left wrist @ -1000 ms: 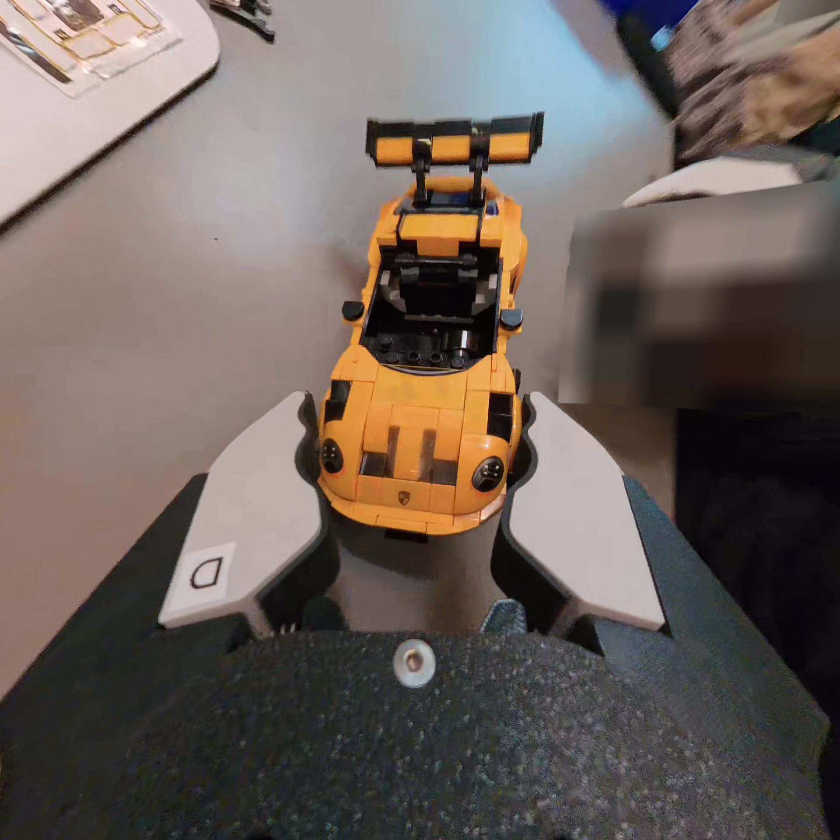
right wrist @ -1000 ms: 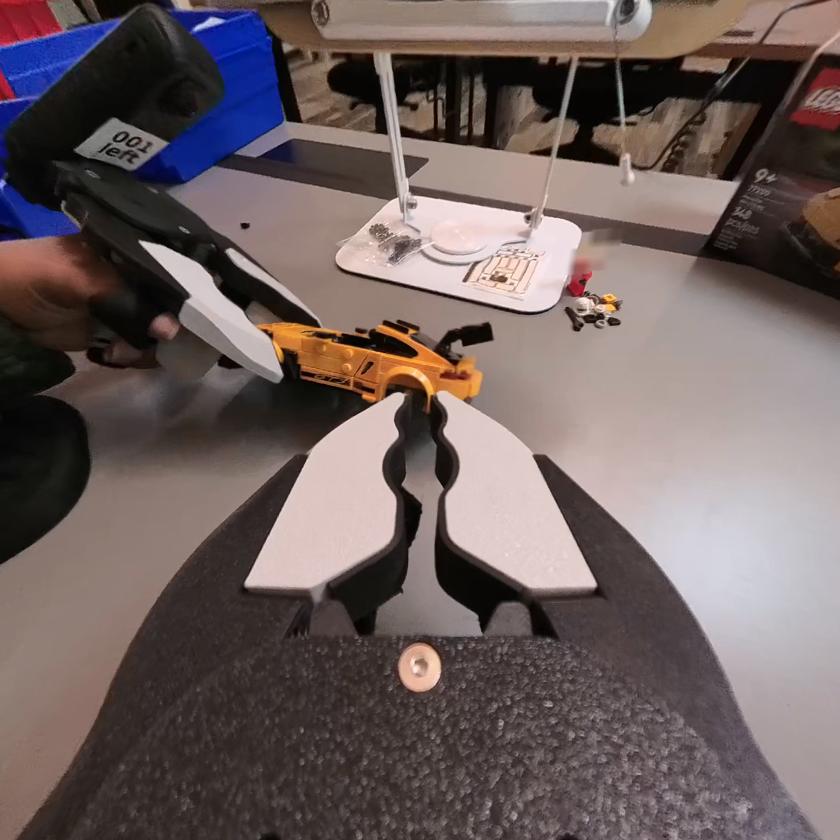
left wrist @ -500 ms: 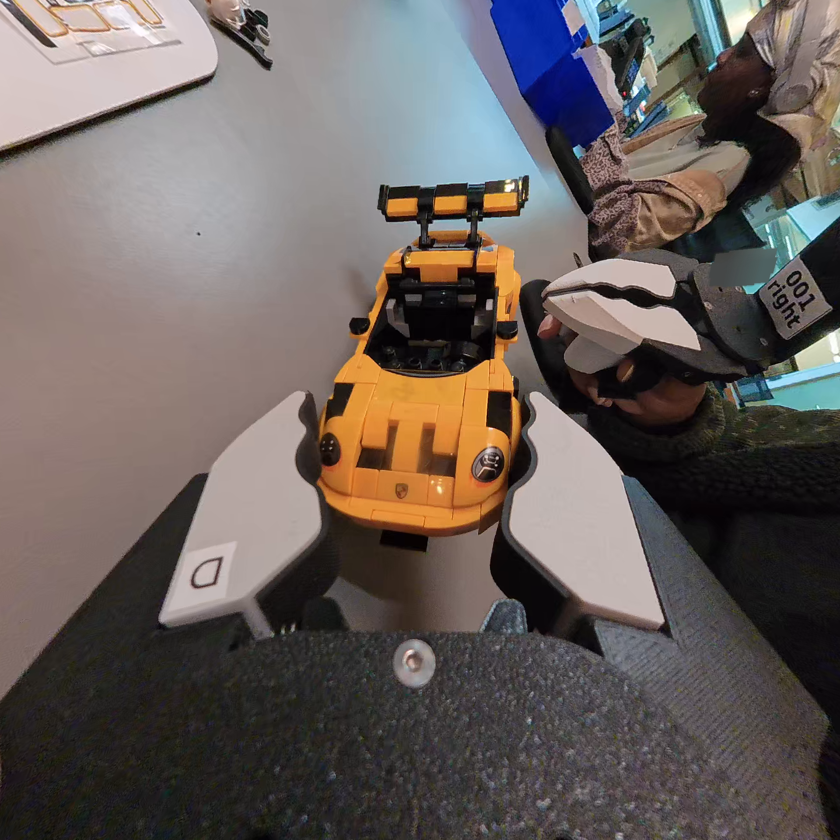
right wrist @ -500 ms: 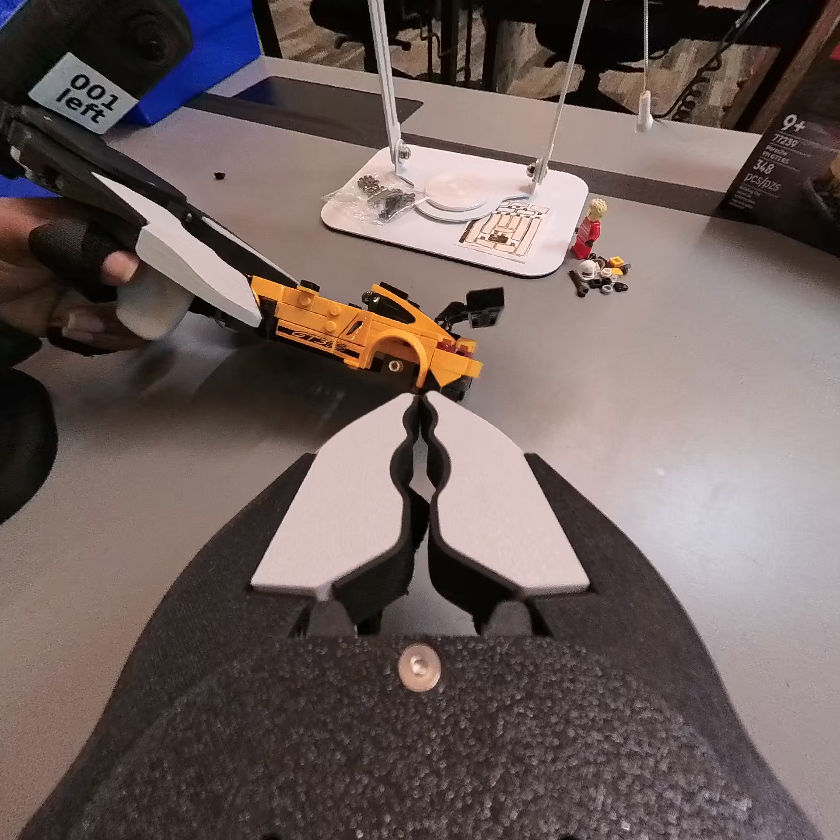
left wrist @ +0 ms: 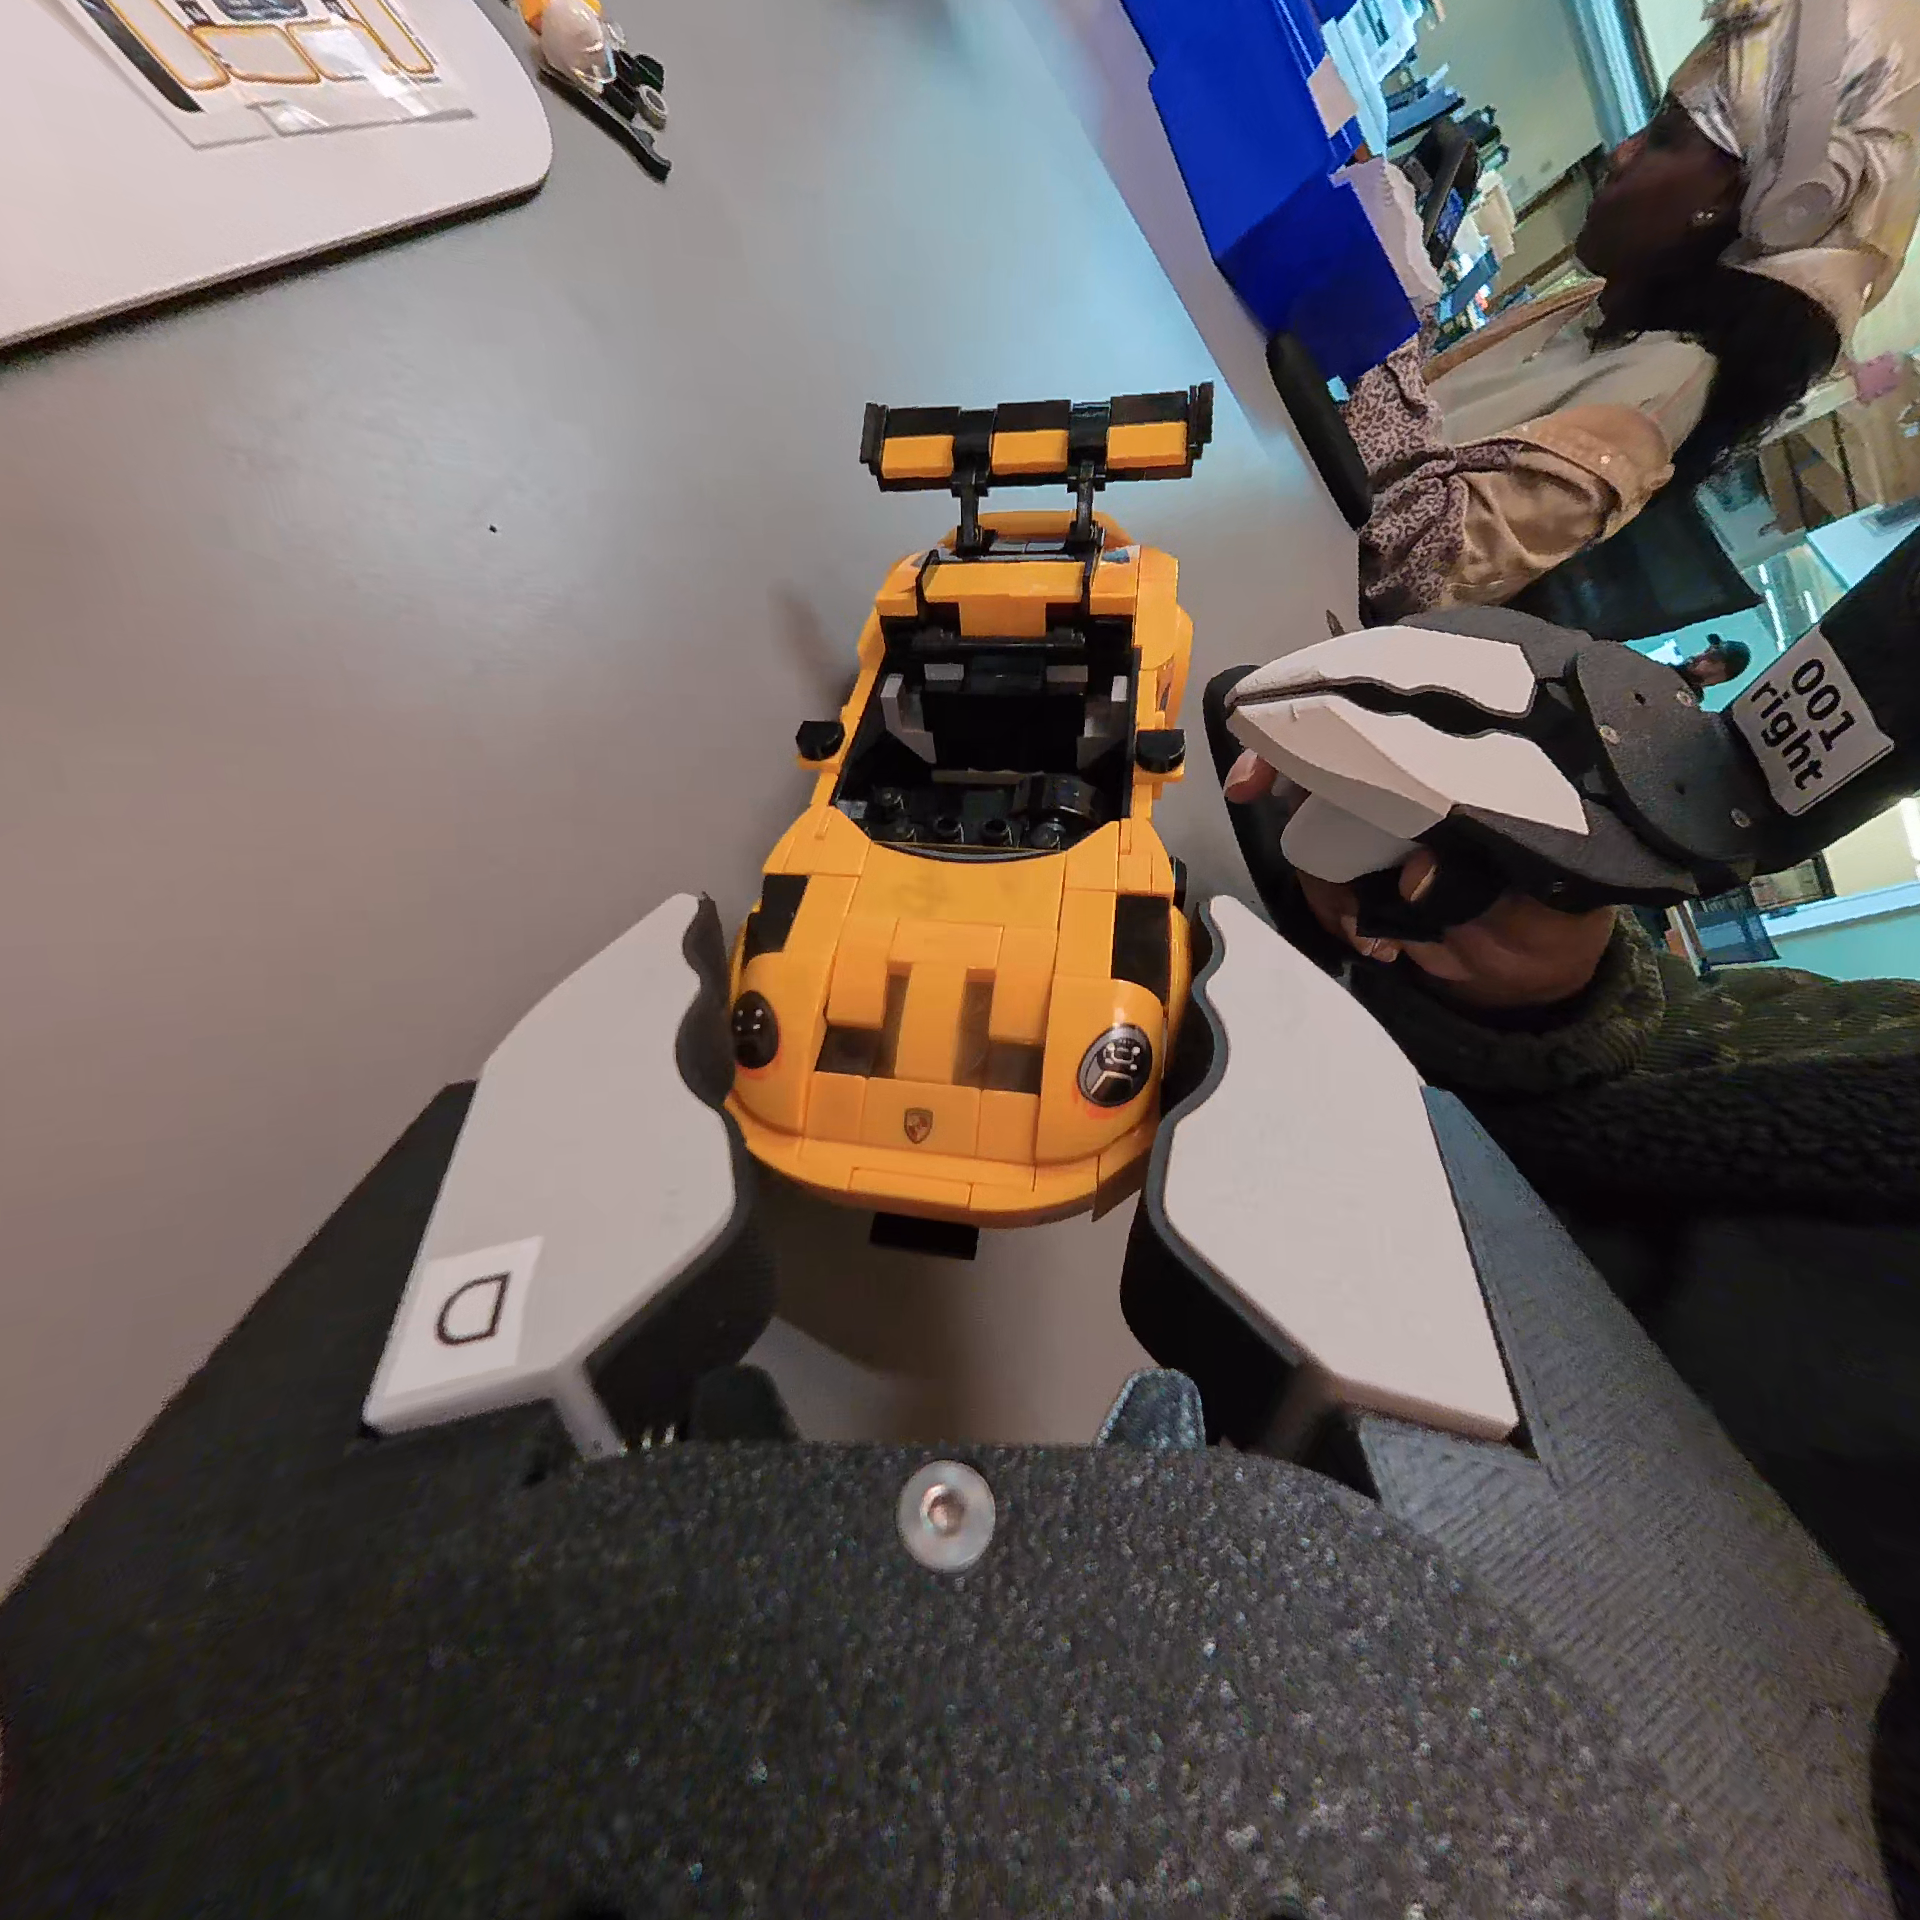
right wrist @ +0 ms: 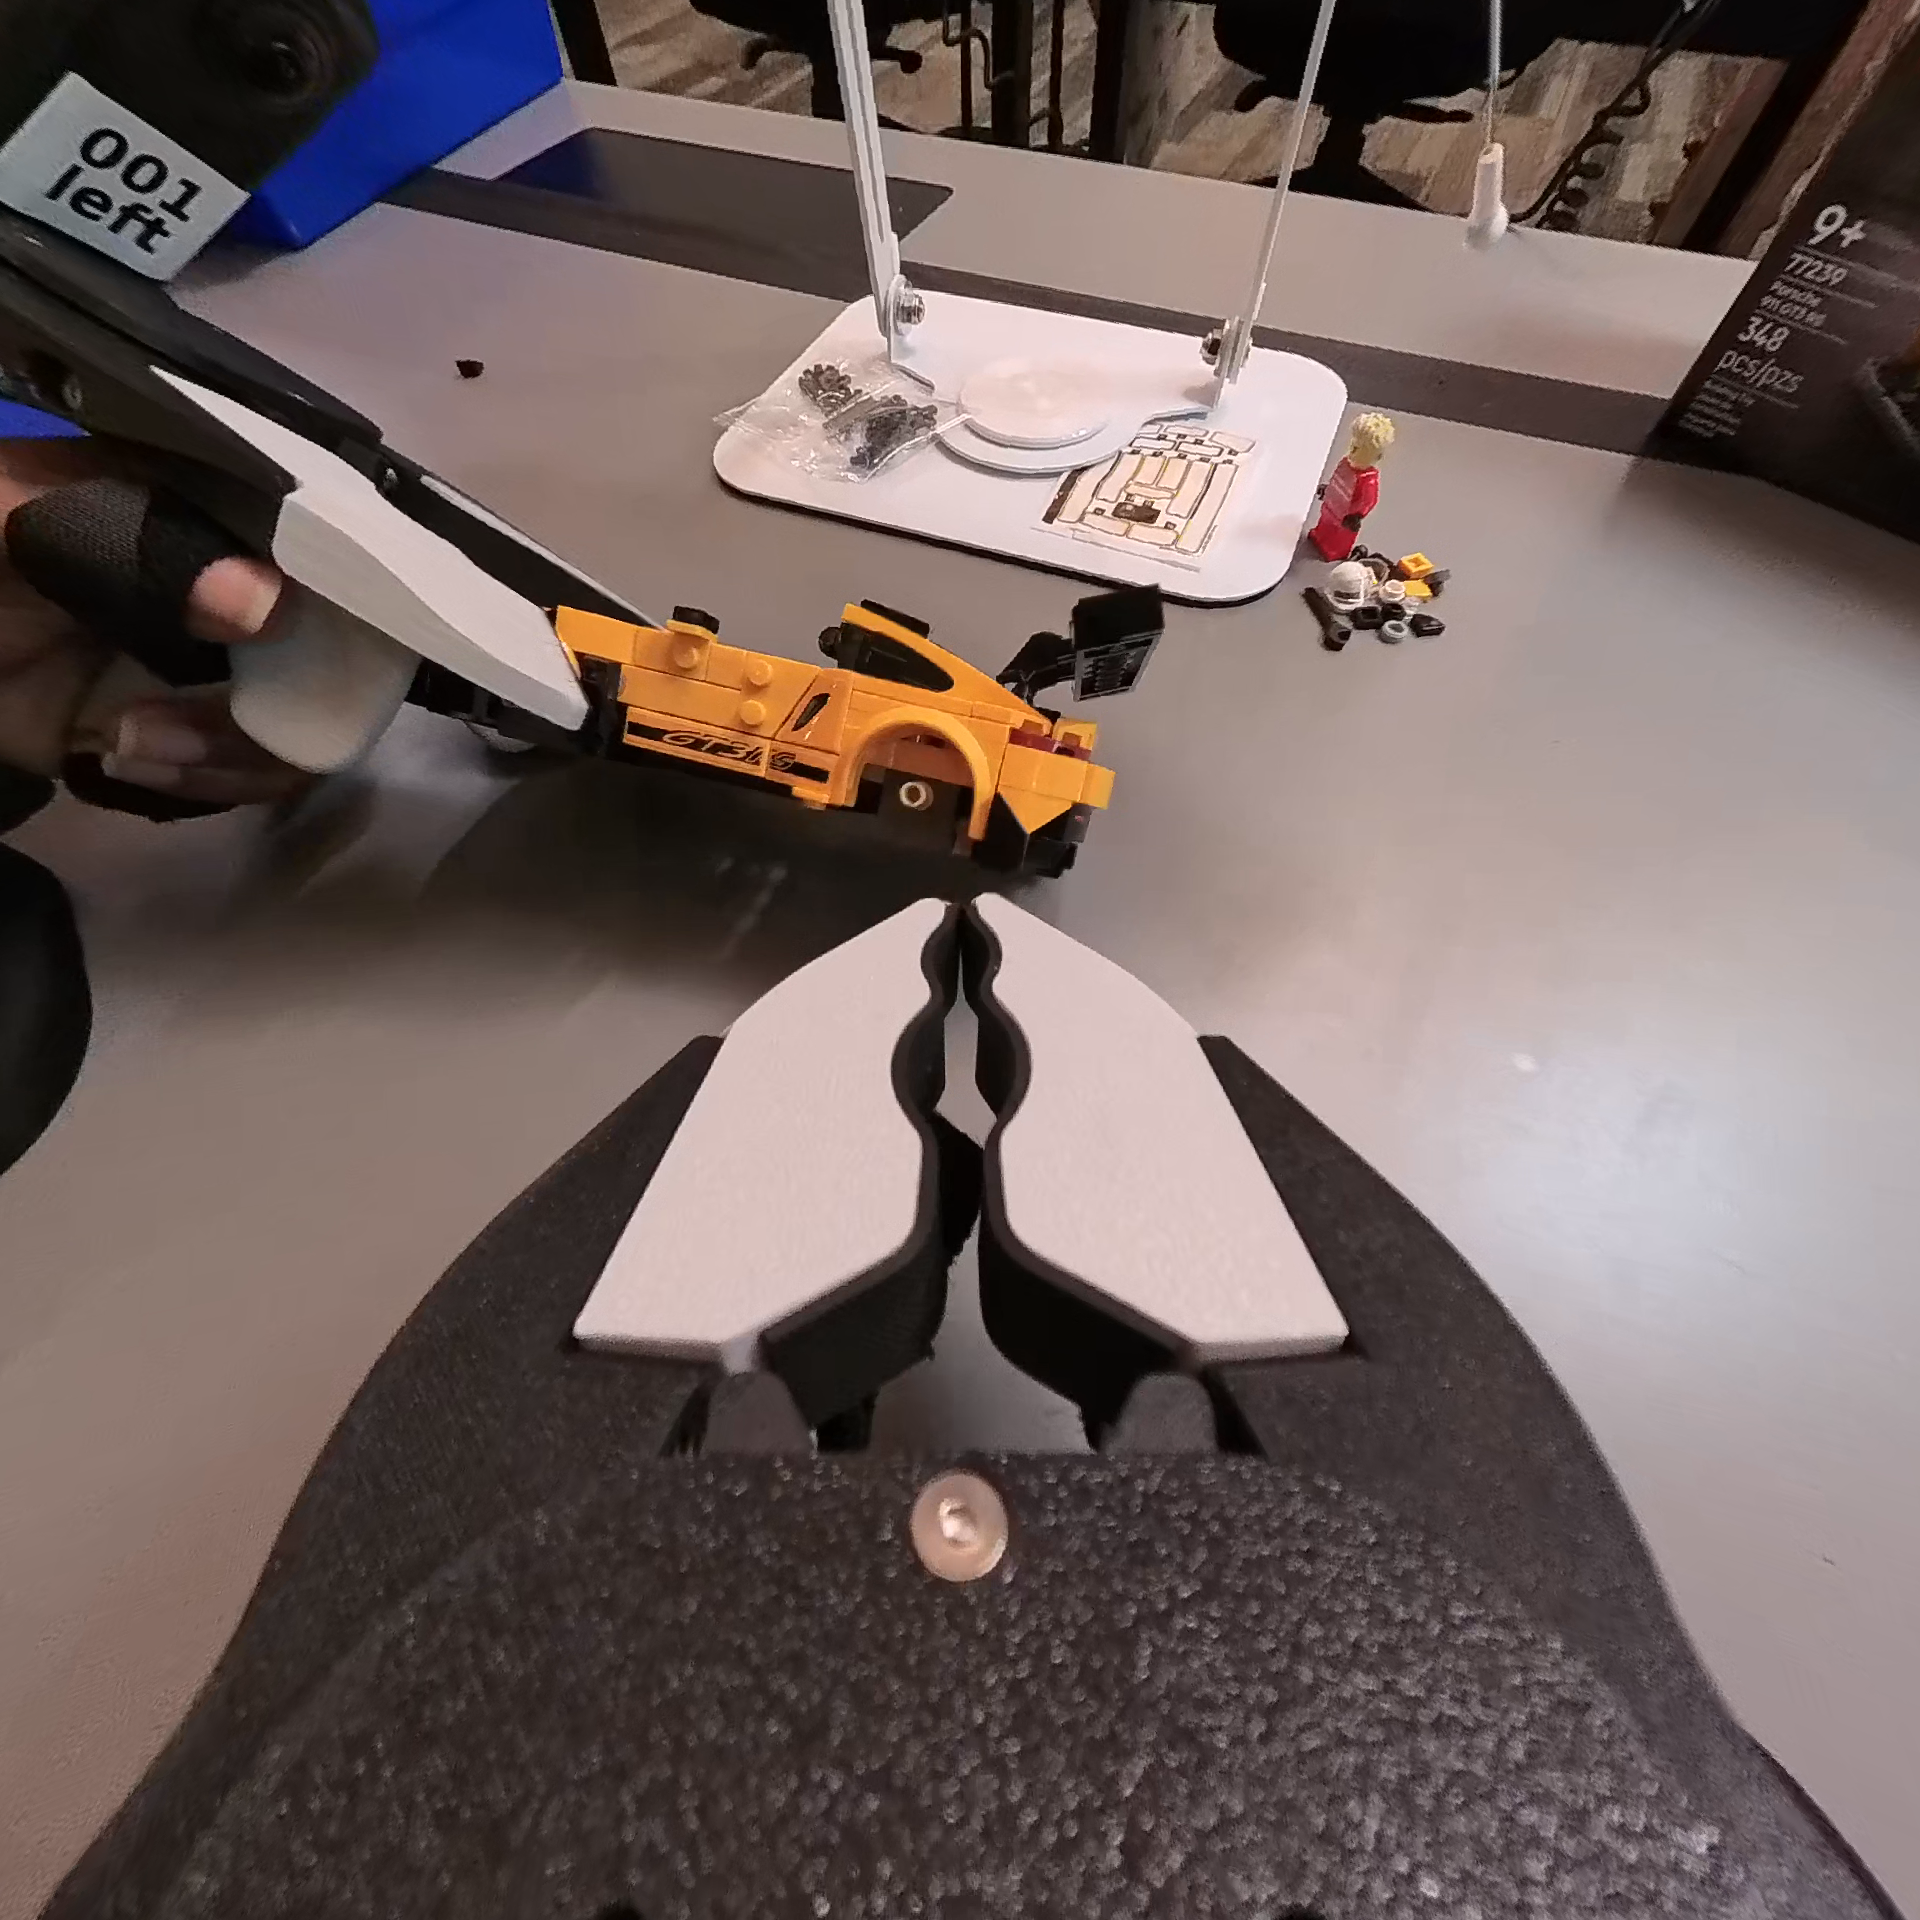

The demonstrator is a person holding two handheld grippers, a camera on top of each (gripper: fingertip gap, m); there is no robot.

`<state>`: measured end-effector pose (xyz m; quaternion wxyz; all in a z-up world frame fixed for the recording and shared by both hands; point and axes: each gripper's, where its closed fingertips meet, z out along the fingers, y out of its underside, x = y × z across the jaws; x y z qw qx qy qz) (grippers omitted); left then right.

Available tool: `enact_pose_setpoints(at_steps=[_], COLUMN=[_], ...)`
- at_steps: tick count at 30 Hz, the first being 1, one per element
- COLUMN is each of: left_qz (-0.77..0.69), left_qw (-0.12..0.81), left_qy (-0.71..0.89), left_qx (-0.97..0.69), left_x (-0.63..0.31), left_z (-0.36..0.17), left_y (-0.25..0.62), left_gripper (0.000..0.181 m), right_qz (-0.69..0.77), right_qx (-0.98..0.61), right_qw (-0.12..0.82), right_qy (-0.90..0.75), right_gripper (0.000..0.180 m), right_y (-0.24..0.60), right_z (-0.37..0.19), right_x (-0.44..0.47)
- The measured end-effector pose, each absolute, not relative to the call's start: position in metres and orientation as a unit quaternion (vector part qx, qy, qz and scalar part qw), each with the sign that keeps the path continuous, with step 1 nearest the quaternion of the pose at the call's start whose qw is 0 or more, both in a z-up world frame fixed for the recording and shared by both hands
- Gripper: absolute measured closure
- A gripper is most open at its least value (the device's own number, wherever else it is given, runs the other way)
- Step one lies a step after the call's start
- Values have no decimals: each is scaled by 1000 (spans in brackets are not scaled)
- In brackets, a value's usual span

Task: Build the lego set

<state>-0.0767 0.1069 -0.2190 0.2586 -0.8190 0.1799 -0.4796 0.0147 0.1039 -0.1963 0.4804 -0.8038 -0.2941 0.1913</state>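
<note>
Left wrist view: left gripper [left wrist: 956,1049] clamps the nose of the yellow car [left wrist: 987,862], long axis running straight away from the camera, rear wing [left wrist: 1037,442] far end, over the grey table [left wrist: 416,623]; right gripper [left wrist: 1242,701] sits just beside the car's side. Right wrist view: right gripper [right wrist: 958,914] clenched with nothing in it, close to the car [right wrist: 831,727], which lies crosswise, nose left in the left gripper [right wrist: 566,691], tail right, rear wheel arch bare; loose parts [right wrist: 1382,608] and a minifigure [right wrist: 1351,488] beyond.

You are in a lab-like workroom: a wide grey worktop [right wrist: 1558,883] carries a white camera-stand base [right wrist: 1039,457], blue storage bins [left wrist: 1278,156] line its far edge, and office chairs [right wrist: 1278,62] stand on patterned carpet behind it.
</note>
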Motion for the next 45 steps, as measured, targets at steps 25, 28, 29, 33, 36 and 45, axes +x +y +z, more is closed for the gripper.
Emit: enact_pose_setpoints(at_steps=[25,28,29,33,36,45], left_qz=[-339,-308,-300,-268,-251,-359], left_qw=[331,341,343,357,363,346], left_qy=[300,322,328,350,362,294], left_qx=[-828,-828,-828,-824,-821,-815], left_x=[-78,-79,-79,-80,-80,-85], left_z=[-231,-233,-234,-235,-235,-223], left_y=[105,105,105,105,104,104], left_gripper=[97,97,97,97,97,97], right_qz=[198,199,198,199,199,210], right_qx=[-793,-789,-788,-788,-789,-787], right_qw=[502,511,511,512,508,504], right_qy=[-281,-279,-279,-278,-281,-287], right_gripper=[180,180,180,180,180,179], right_y=[107,108,108,108,107,105], right_z=[-194,-190,-191,-192,-193,-193], right_x=[19,19,19,19,19,18])
